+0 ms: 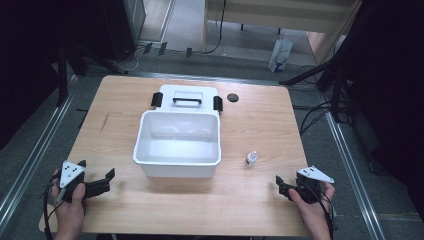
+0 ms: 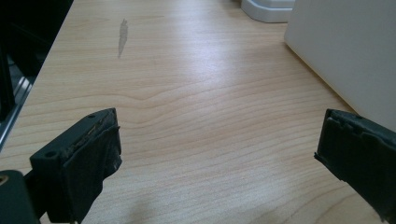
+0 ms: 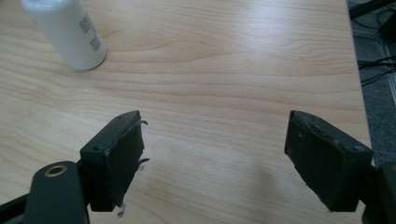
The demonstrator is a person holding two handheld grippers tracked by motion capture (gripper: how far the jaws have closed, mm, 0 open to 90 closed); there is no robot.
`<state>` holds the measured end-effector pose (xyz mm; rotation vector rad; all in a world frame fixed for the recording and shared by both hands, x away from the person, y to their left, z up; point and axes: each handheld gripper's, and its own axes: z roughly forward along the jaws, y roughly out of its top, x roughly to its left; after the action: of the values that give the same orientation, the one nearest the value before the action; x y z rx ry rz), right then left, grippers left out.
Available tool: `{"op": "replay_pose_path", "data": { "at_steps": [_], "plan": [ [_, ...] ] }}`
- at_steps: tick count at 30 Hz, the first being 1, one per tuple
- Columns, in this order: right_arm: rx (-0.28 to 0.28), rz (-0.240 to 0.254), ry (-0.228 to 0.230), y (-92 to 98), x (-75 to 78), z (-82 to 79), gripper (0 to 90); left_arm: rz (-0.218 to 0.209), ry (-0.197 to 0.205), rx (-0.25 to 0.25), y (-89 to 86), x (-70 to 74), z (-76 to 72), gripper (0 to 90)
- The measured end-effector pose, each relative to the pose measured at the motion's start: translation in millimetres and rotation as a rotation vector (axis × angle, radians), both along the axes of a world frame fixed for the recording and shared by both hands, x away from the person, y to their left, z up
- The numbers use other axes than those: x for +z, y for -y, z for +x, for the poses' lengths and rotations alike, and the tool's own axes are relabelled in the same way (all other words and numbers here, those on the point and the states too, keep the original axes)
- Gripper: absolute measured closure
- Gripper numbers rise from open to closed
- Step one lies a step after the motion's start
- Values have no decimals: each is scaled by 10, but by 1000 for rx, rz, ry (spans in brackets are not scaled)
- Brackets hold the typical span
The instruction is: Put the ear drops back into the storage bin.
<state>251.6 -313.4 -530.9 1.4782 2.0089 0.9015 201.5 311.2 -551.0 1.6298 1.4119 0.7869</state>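
Presently, the right claw (image 1: 283, 186) is resting near the right front corner of the pale wooden bench (image 1: 260, 120), its jaws standing wide with nothing between them. The small white plastic bottle (image 1: 251, 159) is standing upright on the bench, ahead of and to the left of that claw and apart from it; in the right gripper view the small white plastic bottle (image 3: 65, 32) is lying off the jaw line, toward the upper left. The left claw (image 1: 102, 182) is waiting, equally wide and empty, well apart near the left front corner. Between them the open white plastic bin (image 1: 177, 145) is sitting, its lid (image 1: 187, 97) behind it. Grey carpet is surrounding the bench.
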Motion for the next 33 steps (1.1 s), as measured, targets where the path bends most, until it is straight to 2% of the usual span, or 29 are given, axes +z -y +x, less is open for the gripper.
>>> {"op": "replay_pose_path", "data": {
  "at_steps": [2,4,7,9,17,21,23,31,33],
  "plan": [
    [48,-45,-31,-59,74,33,199,-5,1,2,1,-1,2,3],
    [60,-59,-44,-79,107,48,199,-3,1,1,1,-1,2,3],
    [105,-115,-72,-136,204,100,200,2,0,-1,5,-1,2,3],
    [128,-144,-120,-184,284,149,209,3,0,-2,5,-1,2,3],
    [231,-240,-245,-366,466,300,210,1,0,-2,4,-1,3,3],
    [262,-279,-307,-460,519,386,203,4,-2,-4,1,0,2,3],
    [255,-302,-329,-507,557,432,211,4,-3,-5,1,0,3,3],
    [261,-318,-478,-668,720,604,198,1,-6,-5,1,-2,9,3],
    [278,-324,-497,-697,747,639,162,-5,-6,-4,-1,-2,10,3]
  ]
}}
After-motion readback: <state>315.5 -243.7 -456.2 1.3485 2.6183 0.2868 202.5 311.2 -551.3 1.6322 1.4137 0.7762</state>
